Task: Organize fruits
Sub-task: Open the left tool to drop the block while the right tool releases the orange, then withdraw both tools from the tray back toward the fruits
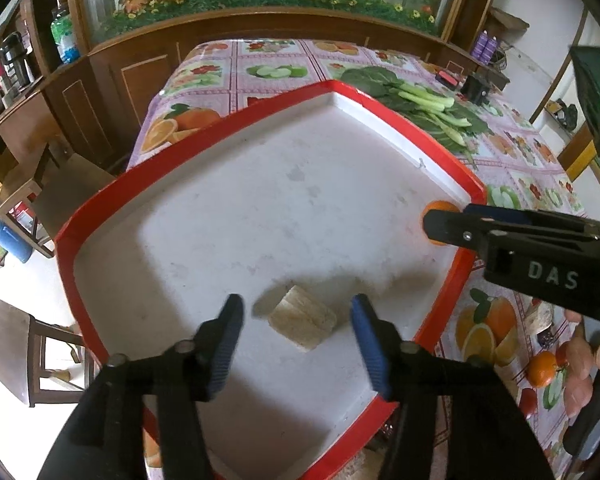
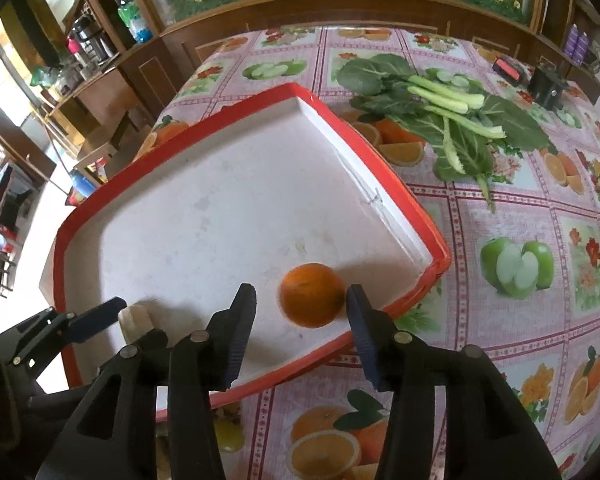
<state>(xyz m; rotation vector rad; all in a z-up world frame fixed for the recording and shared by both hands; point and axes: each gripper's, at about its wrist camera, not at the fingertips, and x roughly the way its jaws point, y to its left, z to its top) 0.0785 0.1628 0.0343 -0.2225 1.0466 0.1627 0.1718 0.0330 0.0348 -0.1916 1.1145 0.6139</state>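
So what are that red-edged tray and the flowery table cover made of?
The tray looks like white foam or light plastic: matte, scuffed, with a glossy red taped rim. I cannot tell which. The table cover looks like printed vinyl or oilcloth: smooth, faintly shiny, lying flat with crisp fruit pictures.

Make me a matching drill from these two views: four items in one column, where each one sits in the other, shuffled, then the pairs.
Items:
1. orange
2. pale fruit chunk
3. leafy greens
4. red-rimmed tray

Places:
A. on the tablecloth, beyond the tray
B. on the tray, between the open left tongs
C. on the fruit-print tablecloth, holding both fruits
D. on the tray near its right corner, between the right tongs

Pairs: 1-D, 2-B, 3-A, 4-C
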